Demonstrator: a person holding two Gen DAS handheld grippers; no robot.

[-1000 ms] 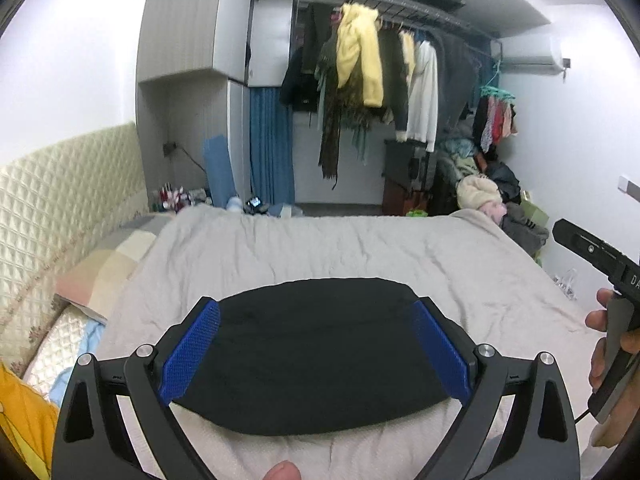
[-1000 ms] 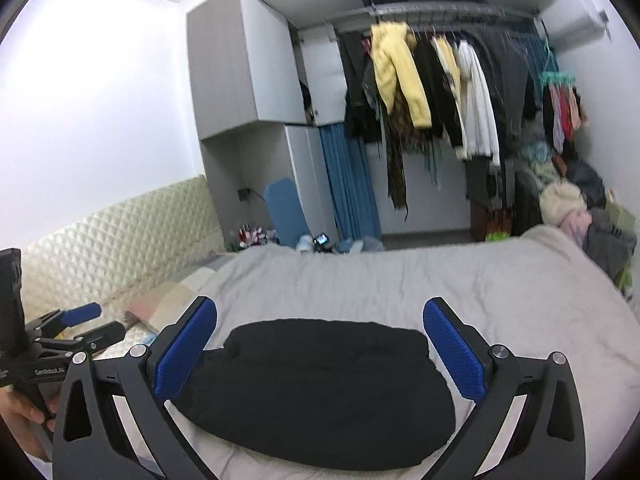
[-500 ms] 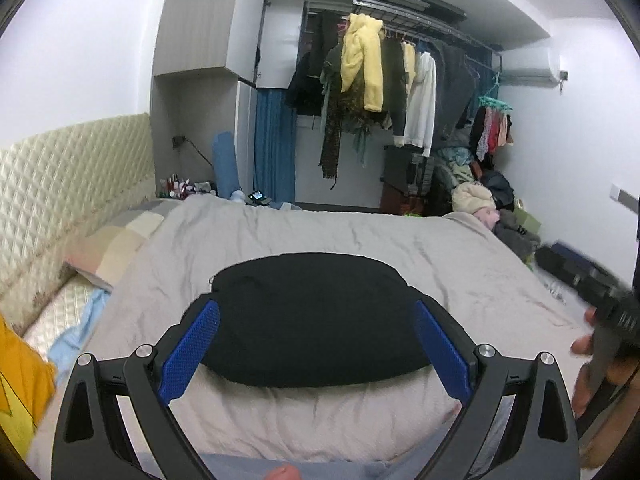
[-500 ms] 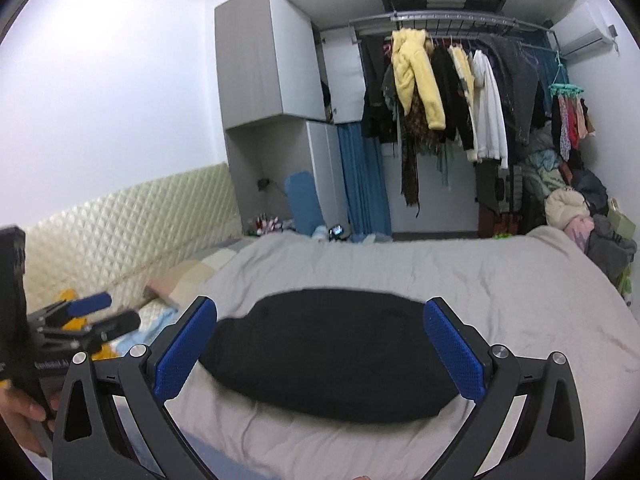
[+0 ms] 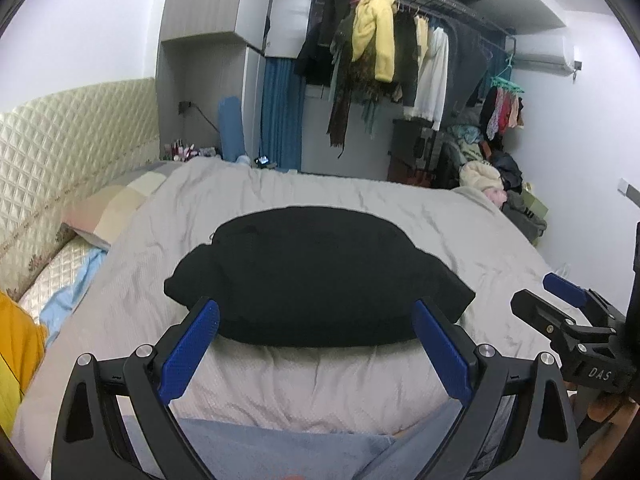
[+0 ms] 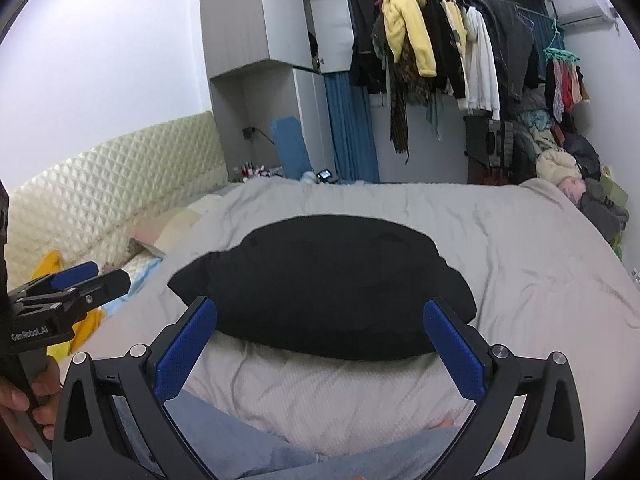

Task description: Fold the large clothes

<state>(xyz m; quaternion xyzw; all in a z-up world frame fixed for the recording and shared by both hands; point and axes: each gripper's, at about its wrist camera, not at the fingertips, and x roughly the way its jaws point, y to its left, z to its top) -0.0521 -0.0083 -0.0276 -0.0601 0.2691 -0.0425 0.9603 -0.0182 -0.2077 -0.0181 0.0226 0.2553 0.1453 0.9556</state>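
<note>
A black garment (image 5: 316, 276) lies folded into a compact bundle on the grey bedcover (image 5: 460, 216); it also shows in the right wrist view (image 6: 324, 284). My left gripper (image 5: 316, 346) is open and empty, held back from the garment's near edge. My right gripper (image 6: 320, 350) is open and empty too, also short of the garment. The right gripper shows at the right edge of the left wrist view (image 5: 576, 320). The left gripper shows at the left edge of the right wrist view (image 6: 72, 292).
A quilted cream headboard (image 5: 60, 152) and pillows (image 5: 116, 208) are at the left. A rail of hanging clothes (image 5: 384, 52) and a heap of clothes (image 5: 496, 184) stand beyond the bed. A yellow cloth (image 5: 16, 344) lies at the left. Blue-clad legs (image 6: 240, 440) are at the bottom.
Both grippers have drawn back and up from the black garment, which now lies farther ahead of the fingers. The bed's near edge and the blue-clad legs have come into view.
</note>
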